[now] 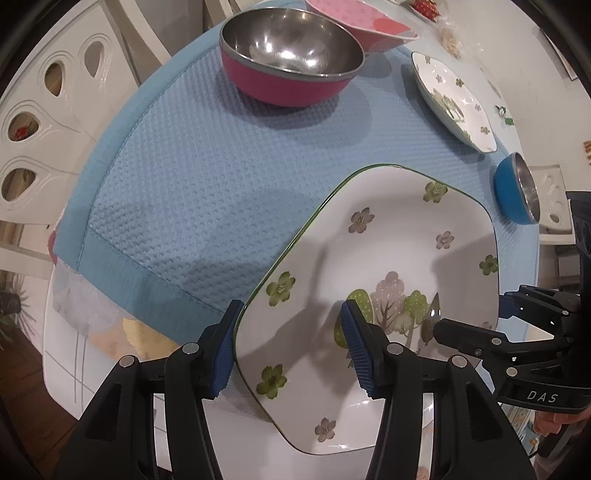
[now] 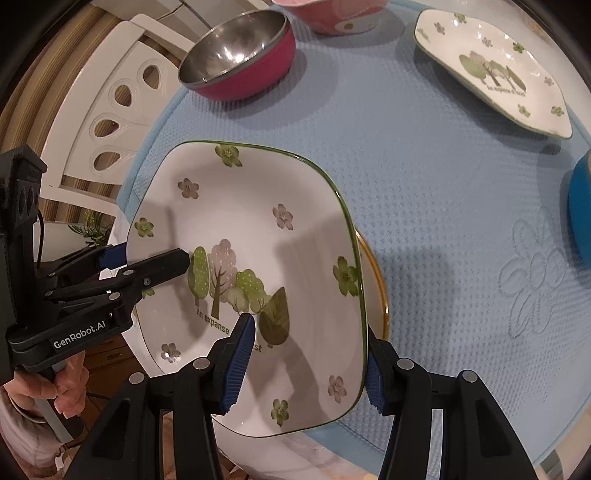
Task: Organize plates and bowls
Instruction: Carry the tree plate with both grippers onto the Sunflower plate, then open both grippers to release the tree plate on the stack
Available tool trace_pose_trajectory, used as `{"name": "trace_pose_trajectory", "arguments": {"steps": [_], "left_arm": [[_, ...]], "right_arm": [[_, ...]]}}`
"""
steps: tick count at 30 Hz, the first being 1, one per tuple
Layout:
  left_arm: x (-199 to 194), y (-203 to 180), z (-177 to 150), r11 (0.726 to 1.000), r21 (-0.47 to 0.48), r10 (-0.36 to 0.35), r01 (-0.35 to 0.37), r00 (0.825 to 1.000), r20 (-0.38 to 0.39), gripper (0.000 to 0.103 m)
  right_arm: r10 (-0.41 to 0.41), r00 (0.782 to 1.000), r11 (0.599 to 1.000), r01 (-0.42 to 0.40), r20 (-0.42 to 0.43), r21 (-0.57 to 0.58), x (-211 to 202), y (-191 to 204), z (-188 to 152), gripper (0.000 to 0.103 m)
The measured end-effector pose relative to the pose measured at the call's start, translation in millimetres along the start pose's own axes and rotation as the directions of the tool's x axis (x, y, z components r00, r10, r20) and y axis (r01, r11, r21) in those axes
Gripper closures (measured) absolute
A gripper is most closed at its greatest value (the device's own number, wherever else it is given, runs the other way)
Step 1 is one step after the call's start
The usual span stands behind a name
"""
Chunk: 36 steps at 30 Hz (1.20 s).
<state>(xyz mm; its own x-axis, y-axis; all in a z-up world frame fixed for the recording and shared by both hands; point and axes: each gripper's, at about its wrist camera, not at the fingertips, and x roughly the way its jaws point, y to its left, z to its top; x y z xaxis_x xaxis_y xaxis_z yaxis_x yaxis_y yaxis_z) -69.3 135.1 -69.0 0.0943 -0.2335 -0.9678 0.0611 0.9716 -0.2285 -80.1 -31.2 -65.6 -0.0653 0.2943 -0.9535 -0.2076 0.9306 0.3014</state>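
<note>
Two claws are gripping one flowered plate [image 2: 255,258] between them. My left claw [image 1: 291,347] is straddling the plate's left rim, one blue pad under the edge and the other over the painted trees, part closed on the rim. My right claw [image 2: 306,365] is doing the same on the opposite rim, its pads pressing above and below the edge. I am holding the plate tilted, above the near edge of the blue mat [image 2: 443,206] on the tabletop.

Just beneath the plate's right edge, a gold-rimmed dish [image 2: 376,280] is peeking out; I cannot tell how much of it lies under there or whether the plate is touching it. I am judging that this is the stack I am lowering onto, so this placement looks close but not yet done.

Beyond the plate, well apart from it, the remaining pieces are sitting separately on the mat: a blue bowl [image 1: 517,192] to the right, a second flowered plate [image 2: 495,70] further back on that side, a magenta steel-lined bowl [image 1: 291,55] back left, and a pink bowl [image 1: 362,26] behind that. None of the bowls are nested and the far plate is unstacked, so I am reckoning most of the sorting is left.
</note>
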Motion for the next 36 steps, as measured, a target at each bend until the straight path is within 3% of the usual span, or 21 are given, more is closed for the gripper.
{"name": "trace_pose_trajectory", "arguments": {"steps": [14,24,32,36], "left_arm": [[17,-13,-1,0.995,0.097,0.043,-0.038,0.998,-0.046,0.053],[33,-15,3,0.995,0.101,0.037,-0.028,0.996,-0.083,0.052],[34,-22,12,0.991,0.135,0.03,-0.019,0.996,-0.08,0.052],[25,-27,16,0.986,0.166,0.041,-0.031,0.997,-0.06,0.05]], "right_arm": [[-0.05,0.998,0.997,0.053,-0.047,0.064,21,0,-2,0.05],[-0.063,0.996,0.991,0.07,-0.063,0.114,33,8,3,0.05],[-0.126,0.99,0.98,0.133,-0.057,0.148,34,14,11,0.051],[-0.12,0.992,0.977,0.125,-0.04,0.172,30,14,11,0.05]]}}
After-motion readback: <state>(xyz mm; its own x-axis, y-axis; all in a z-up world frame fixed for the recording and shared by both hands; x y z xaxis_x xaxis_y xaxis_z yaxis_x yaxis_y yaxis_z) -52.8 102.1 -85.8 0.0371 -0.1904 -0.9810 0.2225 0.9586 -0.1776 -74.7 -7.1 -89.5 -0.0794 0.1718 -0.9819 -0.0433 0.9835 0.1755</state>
